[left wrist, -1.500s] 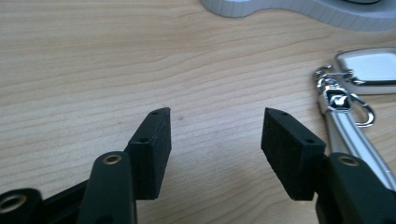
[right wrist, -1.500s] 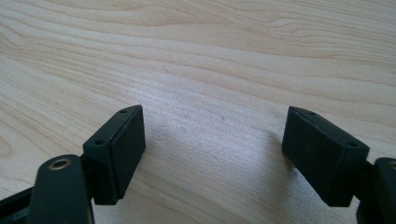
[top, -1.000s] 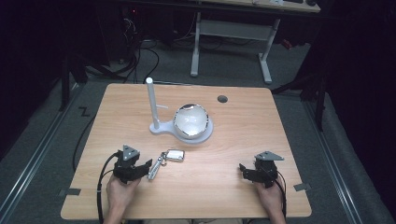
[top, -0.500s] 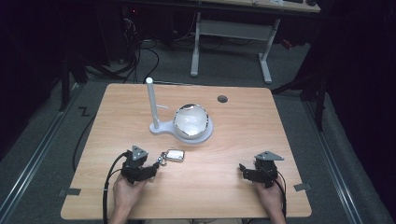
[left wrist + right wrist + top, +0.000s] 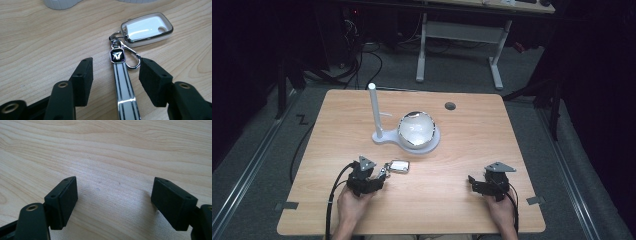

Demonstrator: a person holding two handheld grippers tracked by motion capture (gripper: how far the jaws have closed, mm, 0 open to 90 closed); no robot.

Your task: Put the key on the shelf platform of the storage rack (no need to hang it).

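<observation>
Silver-trimmed white key fob [image 5: 147,27] is seen flat on the wooden table [image 5: 472,130], near-left of centre, with its striped strap [image 5: 123,85] running back between the jaws of the left gripper [image 5: 115,68]. Left gripper jaws are held apart on either side of the strap, not touching it; nothing is gripped. A metal clip [image 5: 131,58] and a black logo badge [image 5: 117,55] are joined to the fob's ring. Just beyond the fob a white stand [image 5: 377,115] with an upright post and a domed, shiny bowl [image 5: 416,129] on its base are placed, near but apart from the fob. A dark round hole [image 5: 450,106] is noted at the far side. Right gripper [image 5: 113,197] is rested at the near right, well apart, jaws wide and empty over bare wood.
</observation>
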